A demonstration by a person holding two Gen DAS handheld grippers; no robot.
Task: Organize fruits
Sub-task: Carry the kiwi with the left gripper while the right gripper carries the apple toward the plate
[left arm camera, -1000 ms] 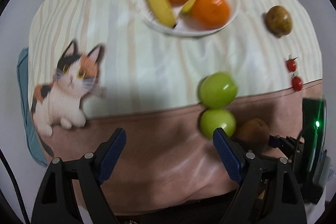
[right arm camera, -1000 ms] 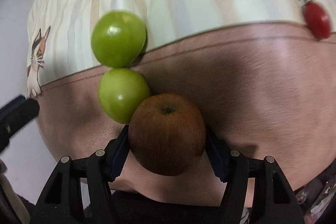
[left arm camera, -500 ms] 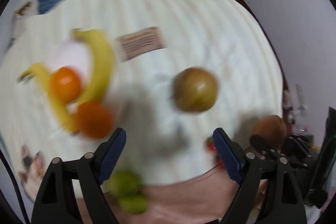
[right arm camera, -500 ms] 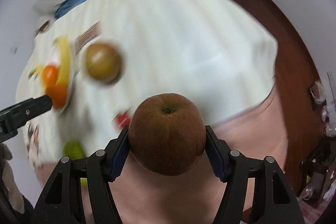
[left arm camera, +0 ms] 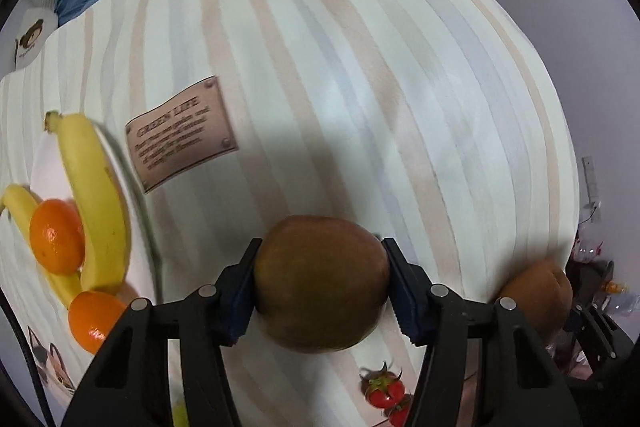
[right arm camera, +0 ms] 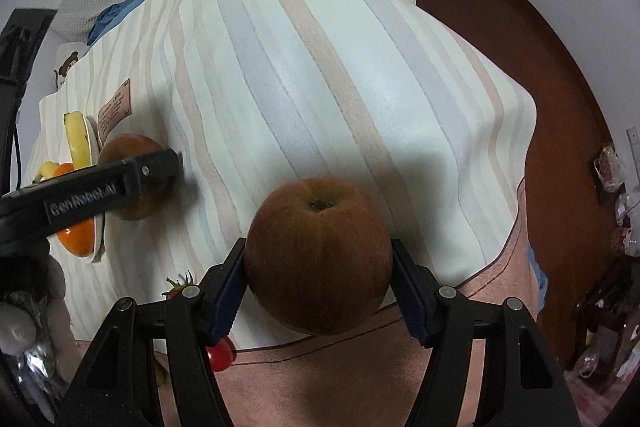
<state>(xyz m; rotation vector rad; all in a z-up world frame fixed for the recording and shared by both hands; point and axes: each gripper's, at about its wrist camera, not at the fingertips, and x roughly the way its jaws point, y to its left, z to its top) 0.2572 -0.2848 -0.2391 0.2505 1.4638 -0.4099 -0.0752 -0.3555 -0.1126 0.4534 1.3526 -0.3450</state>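
My left gripper point(left arm camera: 322, 287) is shut on a brown round fruit point(left arm camera: 320, 283) on the striped cloth; it also shows in the right wrist view point(right arm camera: 134, 179), crossed by the left gripper's finger point(right arm camera: 104, 187). My right gripper point(right arm camera: 318, 259) is shut on a second brown fruit with a dimpled top point(right arm camera: 318, 255), held above the cloth; it shows at the right edge of the left wrist view point(left arm camera: 536, 295). A white plate point(left arm camera: 48, 167) at the left holds two bananas point(left arm camera: 94, 195) and two oranges point(left arm camera: 56, 237).
Small red tomatoes point(left arm camera: 386, 391) lie near the front edge, one also below my right gripper point(right arm camera: 220, 355). A brown printed label point(left arm camera: 182, 139) is sewn on the cloth. The cloth's far right edge drops to a dark wooden floor point(right arm camera: 560, 67).
Both grippers swung from the green apples toward the right of the table. My left gripper, open before, has closed on the brown fruit. My right gripper kept hold of its fruit.
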